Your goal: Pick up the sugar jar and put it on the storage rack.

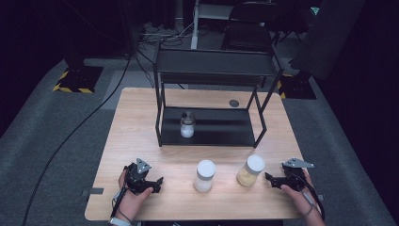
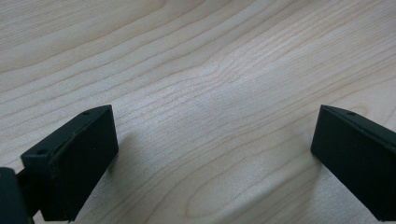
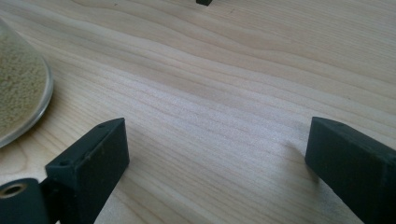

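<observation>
We see a pale wooden table [image 1: 141,122] on grey carpet in a dark room. Near its front left corner the left gripper [image 1: 159,183] rests with jaws spread wide over bare wood, holding nothing. Near the front right corner the right gripper [image 1: 269,179] is likewise spread and empty. Just beside it stands a jar of yellow grains [image 1: 250,171], then a jar of white powder [image 1: 204,176] at the front middle. Toward the back edge a black rack [image 1: 214,70] holds a small jar [image 1: 187,125] on its lower shelf.
</observation>
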Tool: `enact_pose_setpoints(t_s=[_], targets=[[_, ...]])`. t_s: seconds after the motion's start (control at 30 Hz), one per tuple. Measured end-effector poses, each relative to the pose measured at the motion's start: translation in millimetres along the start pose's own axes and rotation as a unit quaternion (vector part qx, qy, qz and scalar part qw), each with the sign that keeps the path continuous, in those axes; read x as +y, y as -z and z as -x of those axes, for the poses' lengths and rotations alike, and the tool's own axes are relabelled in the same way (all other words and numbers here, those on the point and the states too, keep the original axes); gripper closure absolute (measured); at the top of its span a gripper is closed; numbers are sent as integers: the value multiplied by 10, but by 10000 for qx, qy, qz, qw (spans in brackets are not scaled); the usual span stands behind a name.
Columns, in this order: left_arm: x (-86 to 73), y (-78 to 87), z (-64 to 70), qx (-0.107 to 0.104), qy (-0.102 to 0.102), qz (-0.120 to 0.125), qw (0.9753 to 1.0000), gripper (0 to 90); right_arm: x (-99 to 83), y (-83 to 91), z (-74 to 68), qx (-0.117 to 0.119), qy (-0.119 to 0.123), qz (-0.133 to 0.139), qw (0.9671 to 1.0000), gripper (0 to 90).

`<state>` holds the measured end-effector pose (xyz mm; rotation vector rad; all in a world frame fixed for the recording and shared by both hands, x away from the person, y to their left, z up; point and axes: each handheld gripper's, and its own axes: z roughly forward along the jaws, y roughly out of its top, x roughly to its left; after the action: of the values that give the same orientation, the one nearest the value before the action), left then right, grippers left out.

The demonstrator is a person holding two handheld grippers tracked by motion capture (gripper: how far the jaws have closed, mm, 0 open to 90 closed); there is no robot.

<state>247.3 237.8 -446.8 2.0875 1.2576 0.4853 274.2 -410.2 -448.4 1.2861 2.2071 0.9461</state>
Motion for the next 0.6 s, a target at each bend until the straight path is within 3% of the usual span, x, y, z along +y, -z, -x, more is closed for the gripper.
enact_pose_setpoints(t_s=[0.3,0.6], targets=[[0,0,1,3,0,0,10000,7,11,58,-63,-96,141,41,9998,56],[0,0,1,4,2,0,10000,6,103,252,-86,-57,105,253,9996,57]])
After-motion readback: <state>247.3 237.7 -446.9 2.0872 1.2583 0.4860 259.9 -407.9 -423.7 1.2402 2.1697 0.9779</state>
